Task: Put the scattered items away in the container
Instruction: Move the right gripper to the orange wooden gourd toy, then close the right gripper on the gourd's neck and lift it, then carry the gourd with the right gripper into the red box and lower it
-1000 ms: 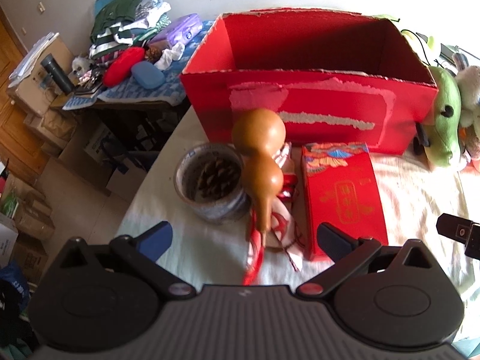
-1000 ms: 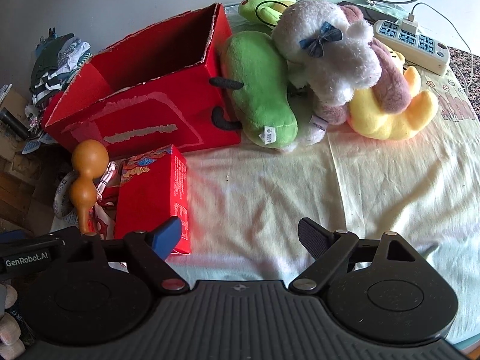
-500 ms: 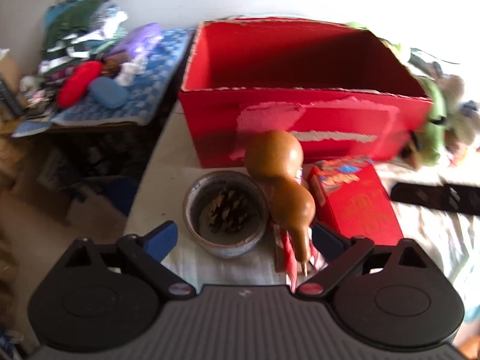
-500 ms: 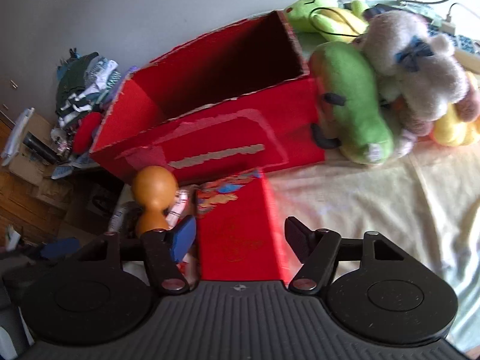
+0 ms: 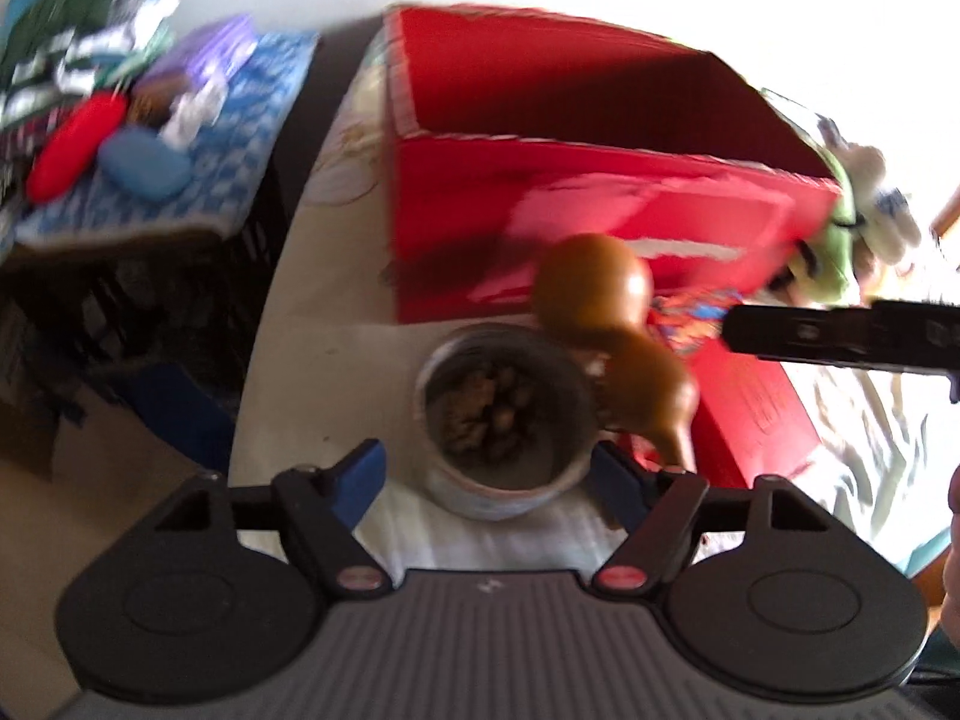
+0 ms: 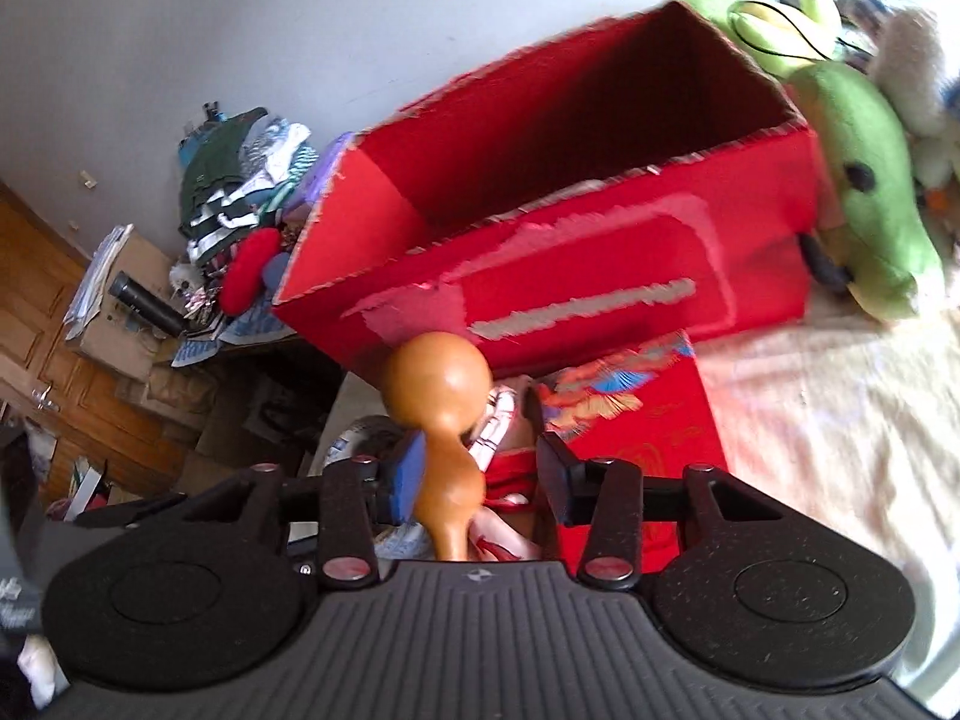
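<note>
The open red box [image 6: 576, 276] stands at the back of the table, empty as far as can be seen. Just in front of it the gourd [image 6: 447, 414] lies with its long axis running from box toward the tongs, stem nearest. The right gripper [image 6: 474, 474] straddles its waist, closing, not yet gripping. Beside the gourd, the left gripper [image 5: 489, 471] closes around the pinecone jar [image 5: 501, 414], pads apart from it.

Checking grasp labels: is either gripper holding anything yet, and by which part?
Nothing yet. The left gripper is closing around the jar; the right gripper is closing around the gourd at its lower bulb.
</note>
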Demonstrator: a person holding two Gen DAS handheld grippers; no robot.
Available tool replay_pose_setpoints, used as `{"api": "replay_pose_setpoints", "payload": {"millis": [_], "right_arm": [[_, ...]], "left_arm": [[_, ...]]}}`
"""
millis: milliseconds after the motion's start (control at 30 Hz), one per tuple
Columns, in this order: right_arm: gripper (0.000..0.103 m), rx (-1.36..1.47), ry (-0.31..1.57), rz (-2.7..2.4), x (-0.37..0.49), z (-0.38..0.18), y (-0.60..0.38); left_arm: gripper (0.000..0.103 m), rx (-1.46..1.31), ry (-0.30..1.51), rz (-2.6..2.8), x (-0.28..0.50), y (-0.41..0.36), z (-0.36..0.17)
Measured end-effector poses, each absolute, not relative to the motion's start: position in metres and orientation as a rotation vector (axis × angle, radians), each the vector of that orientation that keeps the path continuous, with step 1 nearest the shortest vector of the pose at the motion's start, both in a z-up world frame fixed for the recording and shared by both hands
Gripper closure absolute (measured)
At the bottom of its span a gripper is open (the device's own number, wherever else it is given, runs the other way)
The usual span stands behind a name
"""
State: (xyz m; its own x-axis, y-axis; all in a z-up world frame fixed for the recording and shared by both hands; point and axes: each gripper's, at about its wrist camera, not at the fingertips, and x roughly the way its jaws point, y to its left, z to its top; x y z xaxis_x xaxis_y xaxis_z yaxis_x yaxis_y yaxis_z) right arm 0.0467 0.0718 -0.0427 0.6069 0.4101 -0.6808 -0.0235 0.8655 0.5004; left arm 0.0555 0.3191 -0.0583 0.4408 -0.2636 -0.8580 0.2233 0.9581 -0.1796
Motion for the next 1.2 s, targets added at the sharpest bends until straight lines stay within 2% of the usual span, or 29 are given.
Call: {"api": "replay_pose_setpoints", "payload": {"millis": [267,400,600,800,1067,1200], "right_arm": [[0.060,0.354,0.880,0.408,0.066,-0.035,0.107],[0.060,0.250,0.913,0.350,0.075,-0.041,0.120],[0.059,0.348,0.972,0.334,0.084,-0.055,0.113],[0.062,0.496,1.070,0.344,0.087,-0.078,0.102],[0.064,0.606,0.988,0.369,0.066,-0.067,0.081],[0.065,0.640,1.003,0.354,0.059,-0.068,0.072]], "left_arm": [[0.055,-0.132,1.155,-0.294,0.080,0.334,-0.078],[0.056,-0.123,1.157,-0.313,0.079,0.331,-0.075],[0.055,0.010,1.015,-0.399,0.068,0.319,-0.046],[0.055,0.011,1.022,-0.560,0.061,0.300,-0.044],[0.055,0.028,1.032,-0.703,0.058,0.265,-0.049],[0.060,0.061,1.048,-0.732,0.059,0.250,-0.053]]}}
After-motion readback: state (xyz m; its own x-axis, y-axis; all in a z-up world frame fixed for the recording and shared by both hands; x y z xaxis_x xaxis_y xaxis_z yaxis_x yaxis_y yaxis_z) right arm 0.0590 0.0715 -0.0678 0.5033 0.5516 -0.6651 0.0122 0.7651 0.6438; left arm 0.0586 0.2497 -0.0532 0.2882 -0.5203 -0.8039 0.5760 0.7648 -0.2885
